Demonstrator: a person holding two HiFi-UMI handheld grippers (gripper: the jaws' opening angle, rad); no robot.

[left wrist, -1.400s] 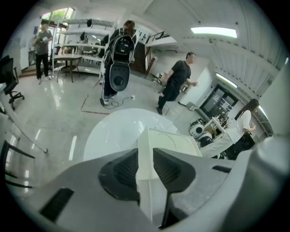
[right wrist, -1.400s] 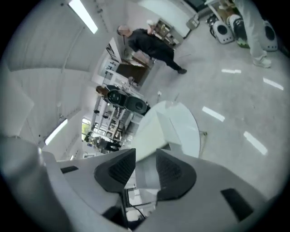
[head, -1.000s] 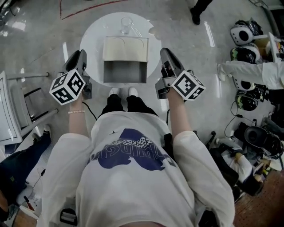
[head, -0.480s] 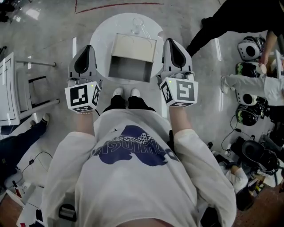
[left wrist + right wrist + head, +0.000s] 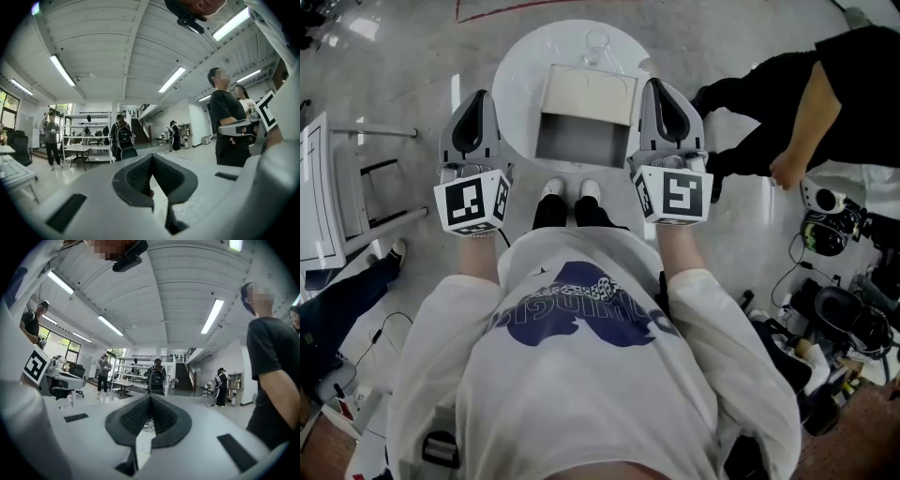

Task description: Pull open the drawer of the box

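A cream-topped box (image 5: 589, 96) stands on a round white table (image 5: 517, 70), its grey drawer (image 5: 574, 141) pulled out toward me. My left gripper (image 5: 477, 99) hangs over the table's left edge, beside the drawer and apart from it. My right gripper (image 5: 655, 87) hovers on the drawer's right side, also clear of it. Both point out level into the room. In the left gripper view the left gripper (image 5: 151, 157) is shut with nothing in it. In the right gripper view the right gripper (image 5: 150, 397) is likewise shut and empty.
A clear glass piece (image 5: 596, 42) sits at the table's far edge. A person in black (image 5: 811, 103) bends close at the right. Gear and cables (image 5: 839, 300) litter the floor at the right. A white frame (image 5: 323, 202) stands at the left.
Both grippers have lifted from beside the drawer and rolled until their marker cubes sit square. The person in black has stepped in from the upper right.
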